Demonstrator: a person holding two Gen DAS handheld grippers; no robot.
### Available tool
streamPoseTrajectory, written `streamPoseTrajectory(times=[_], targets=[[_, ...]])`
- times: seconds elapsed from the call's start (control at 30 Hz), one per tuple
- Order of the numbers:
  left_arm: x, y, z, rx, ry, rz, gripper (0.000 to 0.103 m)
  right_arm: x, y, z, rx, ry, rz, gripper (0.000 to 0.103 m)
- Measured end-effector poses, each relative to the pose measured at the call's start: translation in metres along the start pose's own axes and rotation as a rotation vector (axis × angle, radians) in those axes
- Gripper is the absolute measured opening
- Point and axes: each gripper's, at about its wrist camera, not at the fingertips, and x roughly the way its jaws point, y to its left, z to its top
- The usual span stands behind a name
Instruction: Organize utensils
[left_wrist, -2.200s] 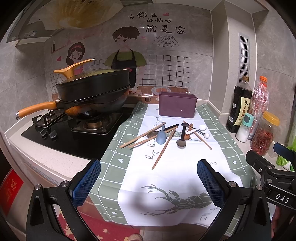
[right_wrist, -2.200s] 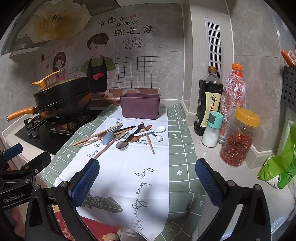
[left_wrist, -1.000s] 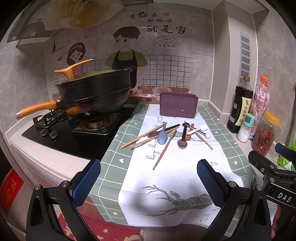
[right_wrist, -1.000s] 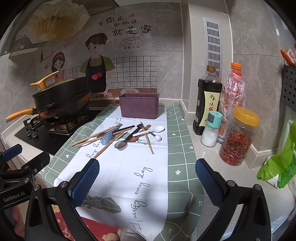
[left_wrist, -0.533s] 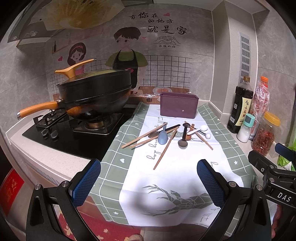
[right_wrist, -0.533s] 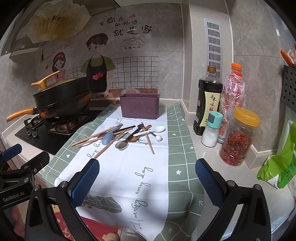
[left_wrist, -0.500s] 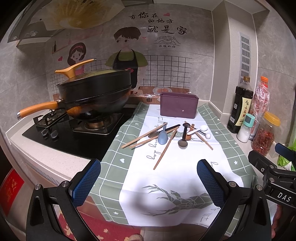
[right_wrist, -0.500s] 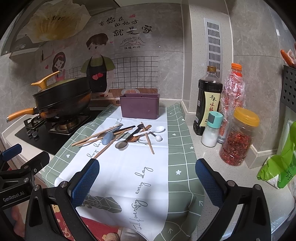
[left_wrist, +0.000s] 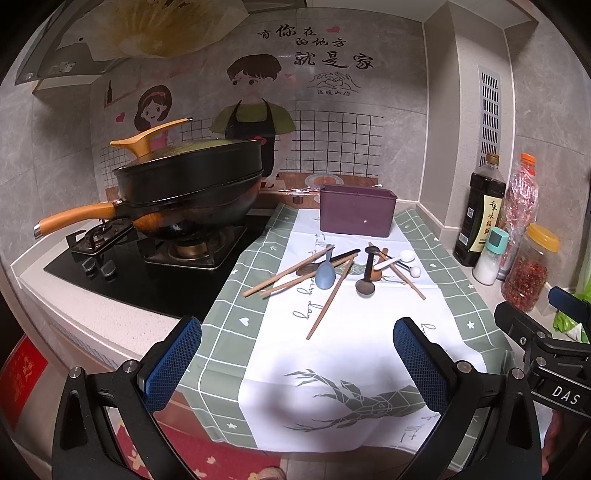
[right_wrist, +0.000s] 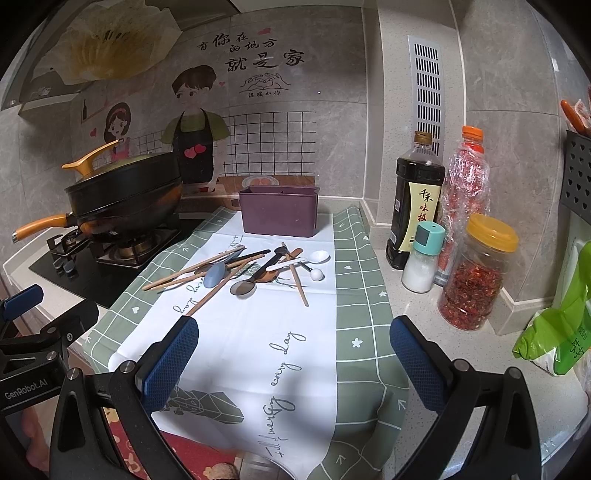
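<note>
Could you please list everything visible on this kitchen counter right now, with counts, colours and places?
Utensil box: one, purple, back of cloth.
Chopsticks: several, wooden, scattered mid-cloth.
Spoons: blue, dark, white, among chopsticks.
Cloth: one, green and white, on counter.
Wok: black, orange handle, on stove.
Soy sauce bottle: one, dark, right wall.
Shaker: one, white, teal cap.
Chilli jar: one, yellow lid.
Left gripper: open, empty.
Right gripper: open, empty.
</note>
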Motion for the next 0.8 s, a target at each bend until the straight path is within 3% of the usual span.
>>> streamPoseTrajectory(times=[0.43,0.8], targets=[[0.009,0.001,0.011,-0.002,-0.001,-0.014,0.103,0.011,0.003,0.011,-0.01,-0.003,0.001,0.103],[0.072,-0.005,0.06,0.07,-0.019,-0.089,0.103,0.062,-0.004,0.061,-0.031,-0.027,-0.049,0.103]])
